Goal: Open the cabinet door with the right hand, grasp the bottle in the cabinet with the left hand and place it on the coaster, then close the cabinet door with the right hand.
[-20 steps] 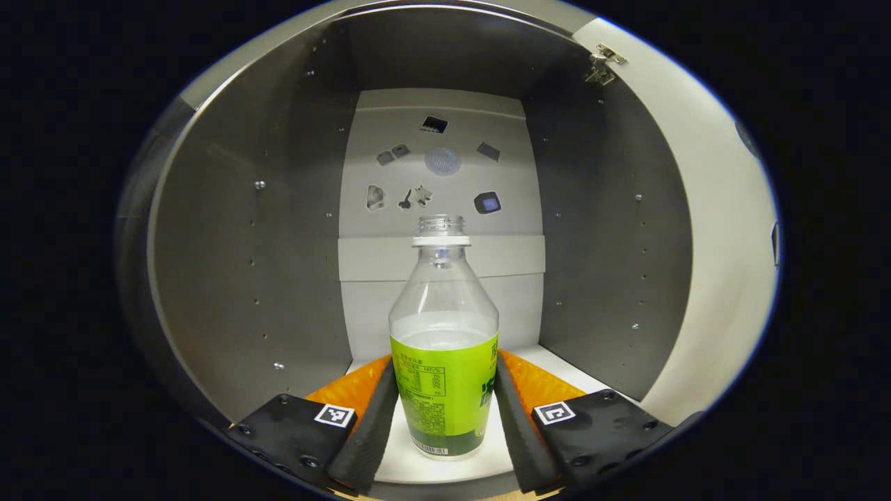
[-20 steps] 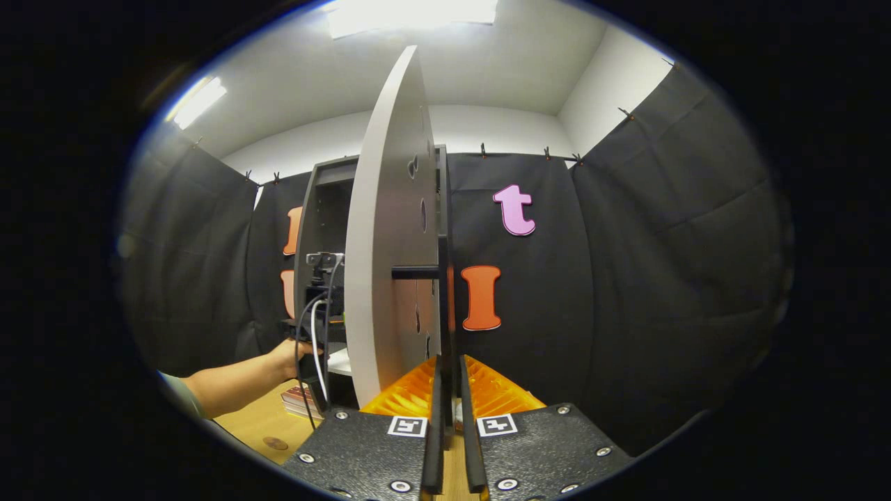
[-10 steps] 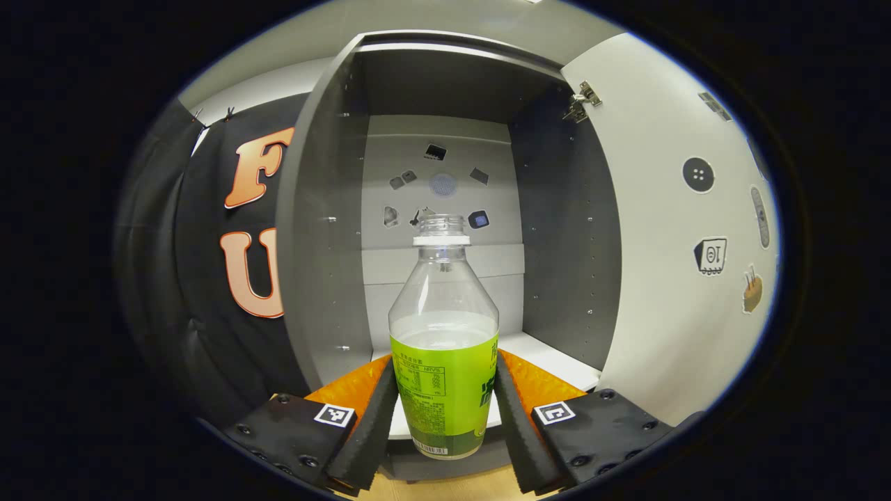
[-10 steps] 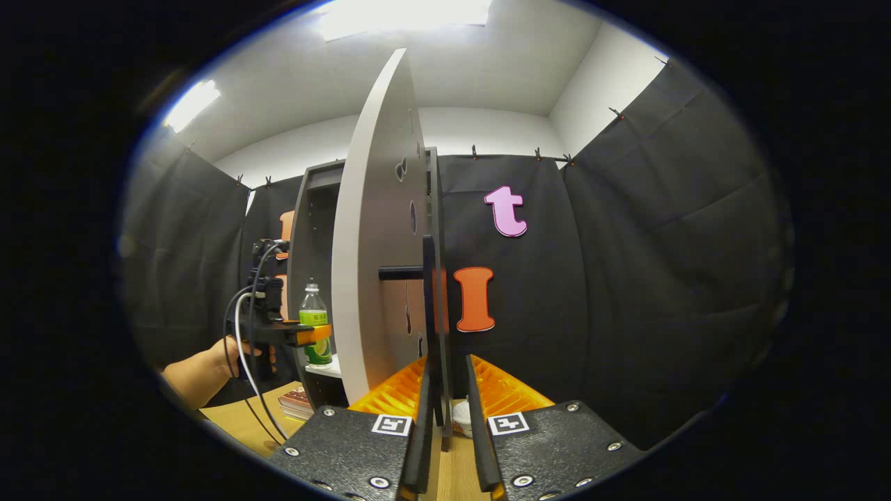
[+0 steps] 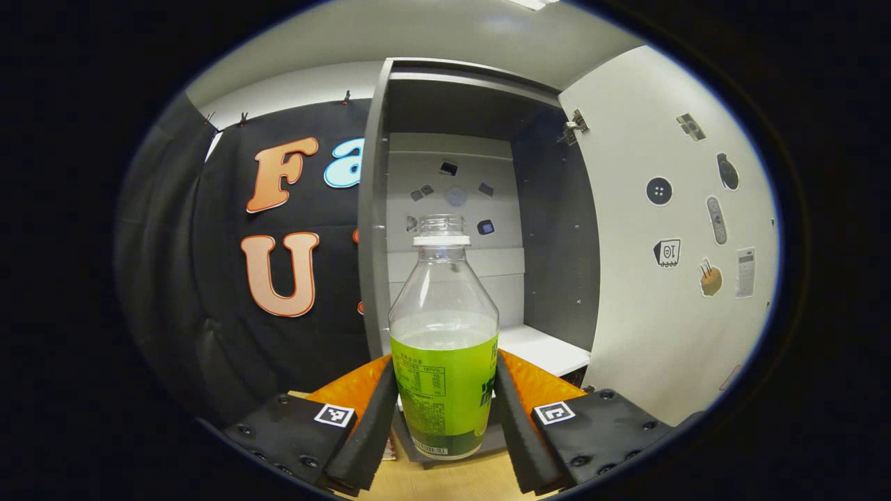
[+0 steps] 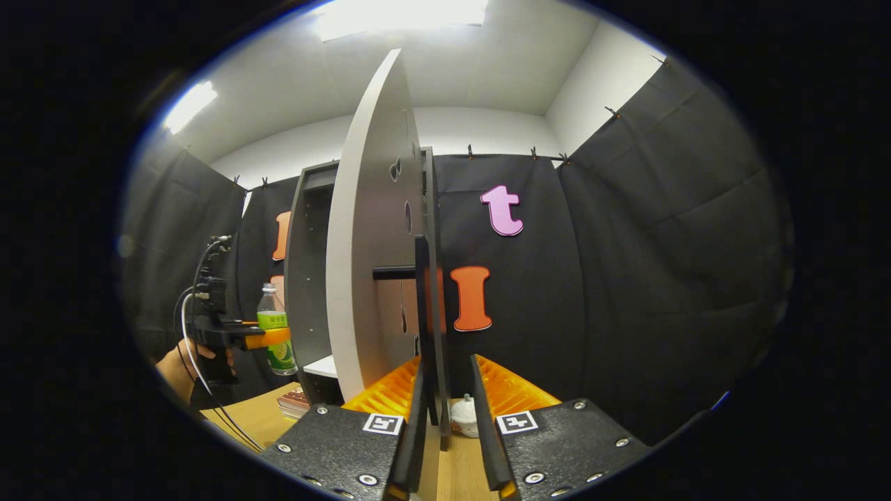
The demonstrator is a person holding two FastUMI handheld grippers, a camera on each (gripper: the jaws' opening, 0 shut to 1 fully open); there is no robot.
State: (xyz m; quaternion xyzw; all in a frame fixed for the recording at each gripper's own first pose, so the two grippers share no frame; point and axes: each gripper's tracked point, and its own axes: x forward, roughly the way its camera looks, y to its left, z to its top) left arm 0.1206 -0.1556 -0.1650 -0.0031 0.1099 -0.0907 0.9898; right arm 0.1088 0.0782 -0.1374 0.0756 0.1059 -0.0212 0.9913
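A clear bottle (image 5: 444, 348) with a green label and no cap hangs upright in front of the open grey cabinet (image 5: 376, 209), with my left gripper (image 5: 444, 396) shut on its label. The right gripper view shows the same bottle (image 6: 273, 320) out to the left of the cabinet (image 6: 306, 264), held by the left gripper (image 6: 268, 339) in a person's hand (image 6: 174, 362). The white door (image 6: 369, 243) stands open, edge-on. Its black handle (image 6: 422, 299) runs down between the fingers of my right gripper (image 6: 449, 431), which are parted with a gap beside the bar.
The door's inner face (image 5: 654, 313) with several stickers stands at the right of the left gripper view. A white shelf (image 5: 543, 348) lies inside the cabinet. A small white object (image 6: 461, 417) and books (image 6: 296, 400) sit on the wooden table (image 6: 243, 417).
My left gripper has pulled back out of the cabinet with the bottle, lifting it off the shelf. My right gripper's fingers have spread apart around the handle.
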